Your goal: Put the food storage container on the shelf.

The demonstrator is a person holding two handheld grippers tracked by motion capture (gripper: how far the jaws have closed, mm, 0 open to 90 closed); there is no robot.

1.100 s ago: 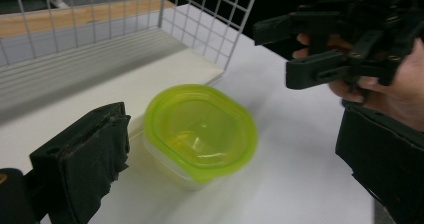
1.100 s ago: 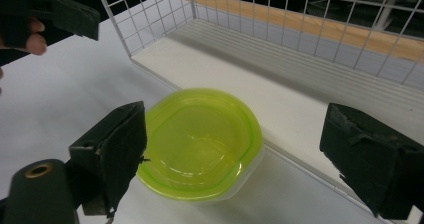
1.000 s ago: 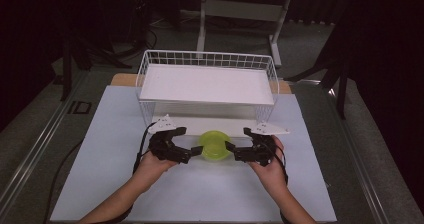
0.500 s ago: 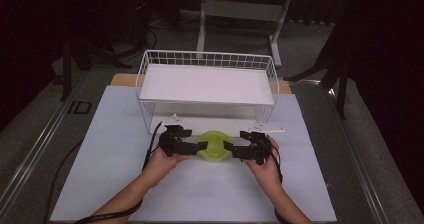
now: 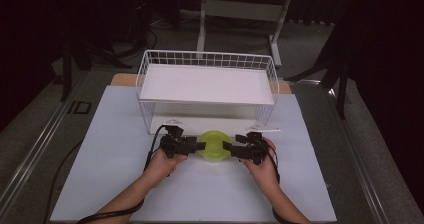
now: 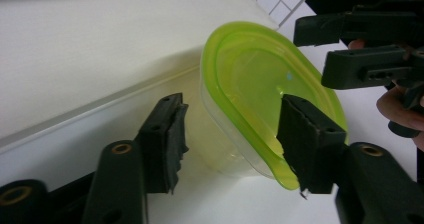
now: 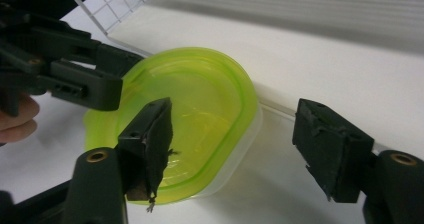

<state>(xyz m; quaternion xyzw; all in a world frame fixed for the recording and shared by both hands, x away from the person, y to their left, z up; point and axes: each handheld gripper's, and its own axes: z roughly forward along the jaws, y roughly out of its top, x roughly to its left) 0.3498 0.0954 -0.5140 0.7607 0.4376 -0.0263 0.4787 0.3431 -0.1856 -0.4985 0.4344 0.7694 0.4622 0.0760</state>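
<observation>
A lime-green lidded clear plastic container (image 5: 213, 145), black grippers, a white wire-grid basket (image 5: 207, 60), a white table (image 5: 115, 134).

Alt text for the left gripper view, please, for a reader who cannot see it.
The left gripper's two black jaws stand open around the near side of a clear plastic container with a lime-green lid, resting on a white table. Beyond the container, the right gripper, held in a hand, points at its far side.

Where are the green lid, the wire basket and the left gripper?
green lid (image 5: 214, 143), high view, centre of its top
wire basket (image 5: 207, 59), high view, back rim
left gripper (image 6: 230, 134), left gripper view, midway between its fingertips
</observation>
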